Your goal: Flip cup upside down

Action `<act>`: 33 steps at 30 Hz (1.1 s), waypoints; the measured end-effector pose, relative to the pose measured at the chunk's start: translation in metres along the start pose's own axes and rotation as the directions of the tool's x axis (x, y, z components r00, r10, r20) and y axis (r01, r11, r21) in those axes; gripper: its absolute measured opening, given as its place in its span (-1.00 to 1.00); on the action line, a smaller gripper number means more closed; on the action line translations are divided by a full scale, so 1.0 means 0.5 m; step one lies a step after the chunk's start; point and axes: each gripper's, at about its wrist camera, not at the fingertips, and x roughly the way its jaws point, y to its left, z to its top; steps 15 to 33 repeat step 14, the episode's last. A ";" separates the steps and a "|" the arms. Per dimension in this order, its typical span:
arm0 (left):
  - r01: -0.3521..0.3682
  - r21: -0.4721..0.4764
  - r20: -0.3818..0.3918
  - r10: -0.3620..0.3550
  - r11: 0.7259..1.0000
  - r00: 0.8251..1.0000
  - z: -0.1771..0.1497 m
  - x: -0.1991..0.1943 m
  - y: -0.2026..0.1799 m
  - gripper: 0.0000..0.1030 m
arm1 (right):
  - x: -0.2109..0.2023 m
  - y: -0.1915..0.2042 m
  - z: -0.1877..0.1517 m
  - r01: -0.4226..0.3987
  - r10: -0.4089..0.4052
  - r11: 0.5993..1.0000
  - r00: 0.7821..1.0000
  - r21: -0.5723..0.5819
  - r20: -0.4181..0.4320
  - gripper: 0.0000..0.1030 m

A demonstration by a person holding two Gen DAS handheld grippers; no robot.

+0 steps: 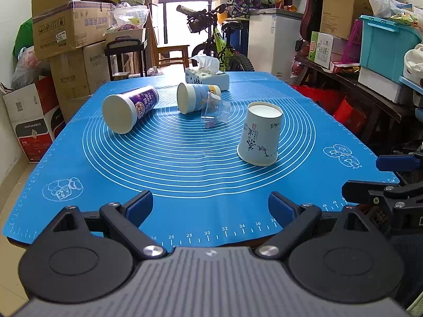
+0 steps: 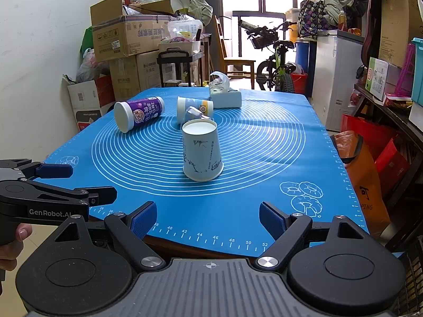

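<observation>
A white paper cup with ink drawings (image 1: pixel 259 135) (image 2: pixel 202 152) stands upside down on the blue mat (image 1: pixel 185 174) (image 2: pixel 253 185), base up. A purple cup (image 1: pixel 129 112) (image 2: pixel 138 113) and a light blue cup (image 1: pixel 197 100) (image 2: pixel 193 108) lie on their sides further back. A clear plastic cup (image 1: pixel 215 112) (image 2: pixel 195 113) lies by the light blue one. My left gripper (image 1: pixel 210 206) is open and empty over the near mat edge. My right gripper (image 2: pixel 207 218) is open and empty, near the front edge, short of the white cup.
A tissue box (image 1: pixel 207 75) (image 2: pixel 224 96) sits at the mat's far end. Cardboard boxes (image 1: pixel 68 31) stack on the left, shelves and bins (image 1: pixel 383 45) on the right, a bicycle (image 1: pixel 224 45) behind. The left gripper shows in the right wrist view (image 2: pixel 53 185).
</observation>
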 end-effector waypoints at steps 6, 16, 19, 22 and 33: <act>-0.001 0.000 0.001 0.001 1.000 1.000 0.001 -0.001 -0.001 0.81 | 0.000 0.000 0.000 -0.001 0.001 1.000 1.000 0.000 0.000 0.68; -0.001 -0.004 -0.004 0.001 1.000 1.000 0.003 -0.001 0.000 0.81 | 0.002 -0.002 -0.005 -0.001 0.001 1.000 1.000 0.002 -0.006 0.68; -0.001 -0.004 -0.004 0.001 1.000 1.000 0.003 -0.001 0.000 0.81 | 0.002 -0.002 -0.005 -0.001 0.001 1.000 1.000 0.002 -0.006 0.68; -0.001 -0.004 -0.004 0.001 1.000 1.000 0.003 -0.001 0.000 0.81 | 0.002 -0.002 -0.005 -0.001 0.001 1.000 1.000 0.002 -0.006 0.68; -0.001 -0.004 -0.004 0.001 1.000 1.000 0.003 -0.001 0.000 0.81 | 0.002 -0.002 -0.005 -0.001 0.001 1.000 1.000 0.002 -0.006 0.68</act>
